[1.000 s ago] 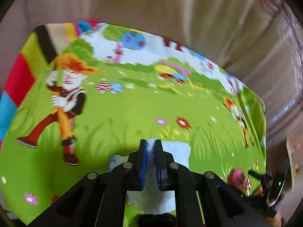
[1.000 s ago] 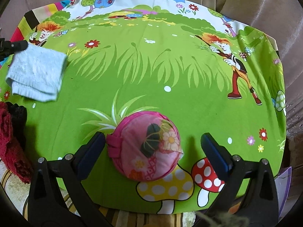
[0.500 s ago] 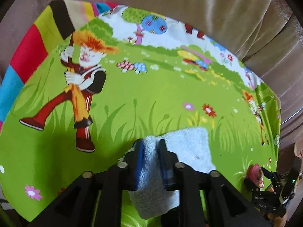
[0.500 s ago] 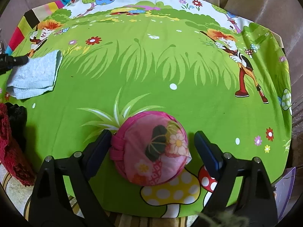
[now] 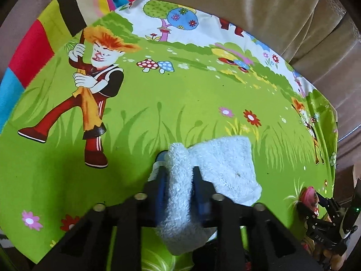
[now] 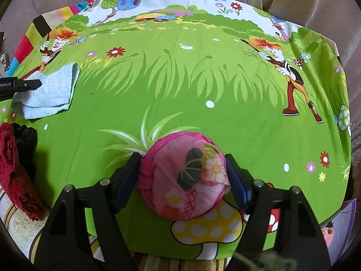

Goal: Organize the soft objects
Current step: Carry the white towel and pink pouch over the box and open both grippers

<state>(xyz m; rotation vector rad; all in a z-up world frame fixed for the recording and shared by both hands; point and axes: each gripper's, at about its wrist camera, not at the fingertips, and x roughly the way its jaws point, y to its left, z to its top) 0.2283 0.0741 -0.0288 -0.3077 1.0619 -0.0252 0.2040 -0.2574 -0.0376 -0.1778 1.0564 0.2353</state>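
Towel [image 5: 225,167], pale blue and folded, lies near the left edge of the printed cloth [image 6: 203,85], one fold clamped in our left gripper [image 5: 179,180]. Our right gripper [image 6: 182,176] brackets the pink pouch [image 6: 185,178] near the front edge, pads touching both sides; pouch directly ahead, well apart from towel.

Both wrist views over cloth [image 5: 203,103]

red cloth [image 6: 13,171] cut by left edge | towel [image 5: 180,225] underside hidden
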